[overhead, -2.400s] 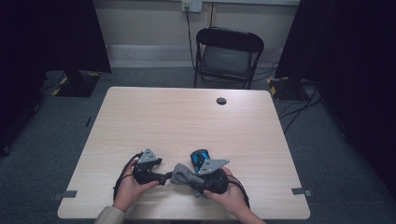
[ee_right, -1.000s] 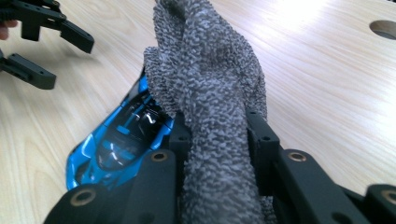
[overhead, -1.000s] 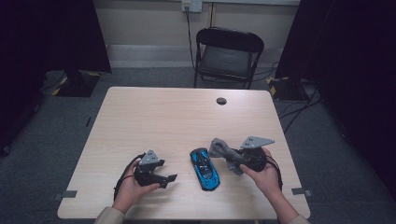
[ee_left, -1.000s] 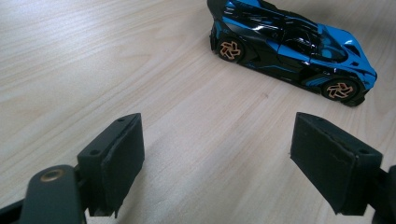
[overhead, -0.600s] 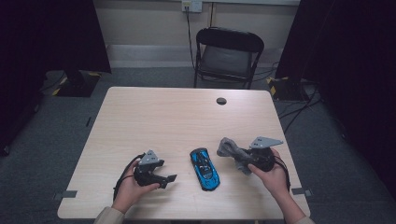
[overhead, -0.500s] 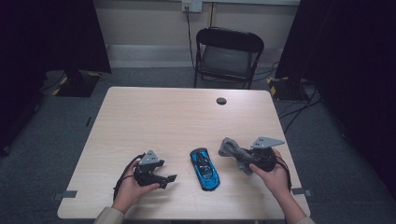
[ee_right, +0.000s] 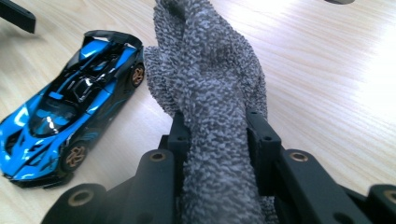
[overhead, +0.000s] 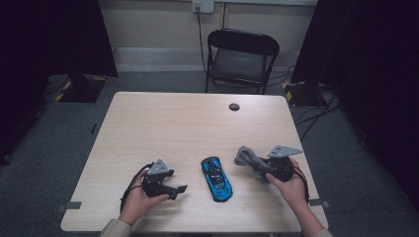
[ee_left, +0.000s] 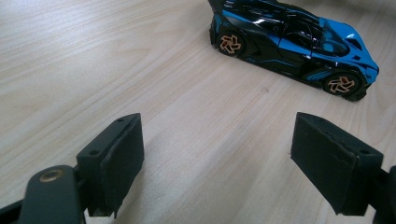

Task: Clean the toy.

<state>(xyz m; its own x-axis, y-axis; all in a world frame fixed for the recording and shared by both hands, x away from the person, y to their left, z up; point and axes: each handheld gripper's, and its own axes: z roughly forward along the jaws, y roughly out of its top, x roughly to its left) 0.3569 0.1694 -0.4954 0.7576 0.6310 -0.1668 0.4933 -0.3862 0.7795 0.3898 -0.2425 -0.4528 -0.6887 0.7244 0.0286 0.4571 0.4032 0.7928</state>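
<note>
Blue toy sports car (overhead: 216,178) is sitting on its wheels on the desk (overhead: 188,128) close to the near edge, roughly midway between the two grippers and touching neither; its length is running at a slant from the near edge toward the far one. In the left gripper view the toy sports car (ee_left: 292,45) is showing black bodywork panels over the blue and copper-coloured wheels, and it is lying beyond the jaws rather than between them. The left gripper (overhead: 172,189) is resting low over the desk near the near-left corner, held in the person's left hand (overhead: 136,202), with its jaws spread wide apart and holding nothing; bare wood is showing between them in the left gripper view (ee_left: 217,165). The right gripper (overhead: 257,164) is sitting toward the near-right corner in the person's right hand (overhead: 291,187), its jaws pointing leftward toward the car and clamping a grey terry cloth (overhead: 247,158). In the right gripper view the grey terry cloth (ee_right: 210,88) is bunching into a thick nubbly roll that is running up out of the pinched jaws of the right gripper (ee_right: 217,140), its far end lying just beside the car's rear wheel; whether cloth and car are touching cannot be told. A small dark round disc (overhead: 234,106) is lying near the far edge of the desk, well apart from everything else. A black folding chair (overhead: 240,54) is standing on the floor beyond the far edge.
</note>
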